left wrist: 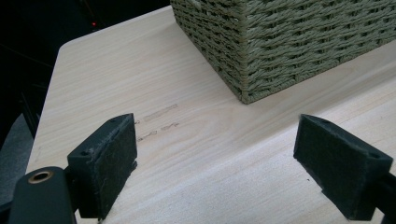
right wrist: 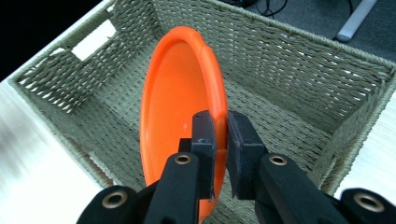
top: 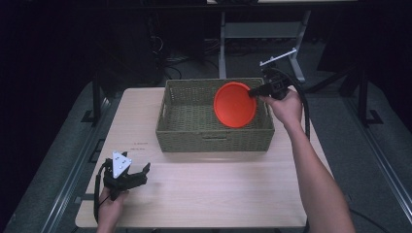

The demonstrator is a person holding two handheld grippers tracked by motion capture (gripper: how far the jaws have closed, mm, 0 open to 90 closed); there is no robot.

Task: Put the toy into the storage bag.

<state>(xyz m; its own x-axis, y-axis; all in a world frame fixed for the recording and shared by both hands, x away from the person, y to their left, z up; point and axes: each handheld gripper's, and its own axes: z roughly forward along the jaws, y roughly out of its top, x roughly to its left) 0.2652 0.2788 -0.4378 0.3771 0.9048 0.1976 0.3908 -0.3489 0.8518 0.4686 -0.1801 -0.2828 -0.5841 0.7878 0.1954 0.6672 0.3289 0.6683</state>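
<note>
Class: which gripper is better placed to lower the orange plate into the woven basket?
Right. The right gripper already pinches the round orange plastic plate's rim above the green woven basket; the left gripper sits open near the table's front edge.

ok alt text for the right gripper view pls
The right gripper pinches the rim of an orange plate, held on edge over a woven basket. The basket sits on a pale wooden table.
</note>
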